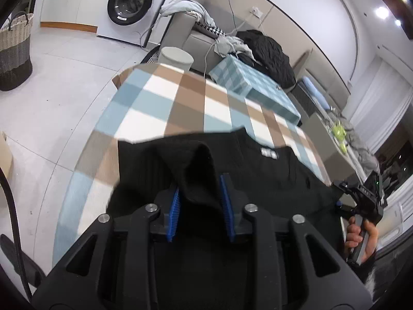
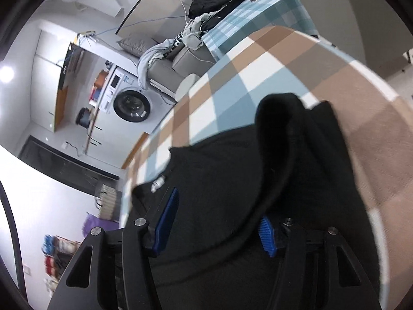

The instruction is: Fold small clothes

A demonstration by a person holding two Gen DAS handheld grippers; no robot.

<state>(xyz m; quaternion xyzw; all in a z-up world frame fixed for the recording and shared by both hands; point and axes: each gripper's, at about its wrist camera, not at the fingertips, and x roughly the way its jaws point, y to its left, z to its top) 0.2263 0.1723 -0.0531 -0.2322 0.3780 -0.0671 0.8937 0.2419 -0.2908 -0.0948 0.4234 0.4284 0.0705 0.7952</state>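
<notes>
A black knit garment (image 1: 258, 170) with a small white label (image 1: 269, 153) lies on the table with the blue, brown and white checked cloth (image 1: 165, 103). My left gripper (image 1: 200, 188) is shut on a raised fold of the black garment between its blue pads (image 1: 175, 206). My right gripper (image 2: 219, 214) has its blue pads (image 2: 167, 219) set wide apart with a bunched fold of the same garment (image 2: 232, 180) lying between them. The right gripper's handle and the hand on it show at the right edge of the left wrist view (image 1: 361, 206).
A folded blue checked cloth (image 1: 247, 82) lies at the table's far side. Beyond it a grey sofa (image 1: 196, 36) carries a black jacket (image 1: 268, 51) and loose clothes. A washing machine (image 1: 134, 2), a woven basket (image 1: 15, 49) and a white round bin (image 1: 175, 56) stand on the floor.
</notes>
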